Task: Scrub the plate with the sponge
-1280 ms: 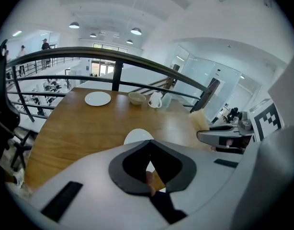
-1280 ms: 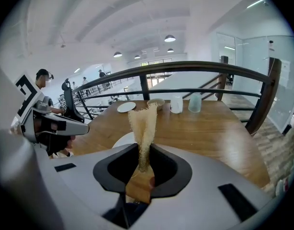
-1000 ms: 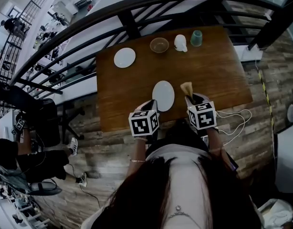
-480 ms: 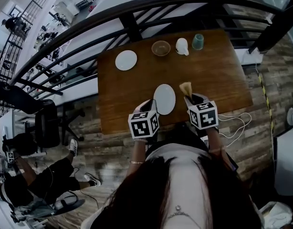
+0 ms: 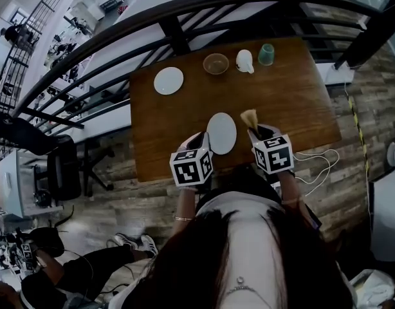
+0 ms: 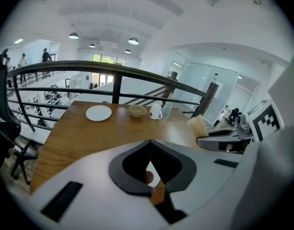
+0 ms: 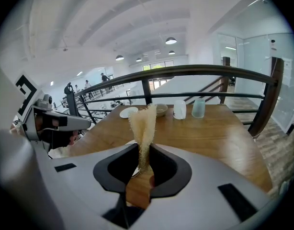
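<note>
Wooden table [image 5: 294,102], dishes, two grippers.
- White plate [image 5: 221,132]: near the front edge, between the grippers.
- Left gripper [image 5: 199,141]: at the plate's left rim, jaws closed tight with a sliver of white rim between them.
- Right gripper [image 5: 258,132]: jaws clamped on a tan sponge [image 5: 249,118], upright, just right of the plate.
- Far edge: small plate [image 5: 168,80], bowl [image 5: 215,63], white mug [image 5: 244,60], green cup [image 5: 266,53].
</note>
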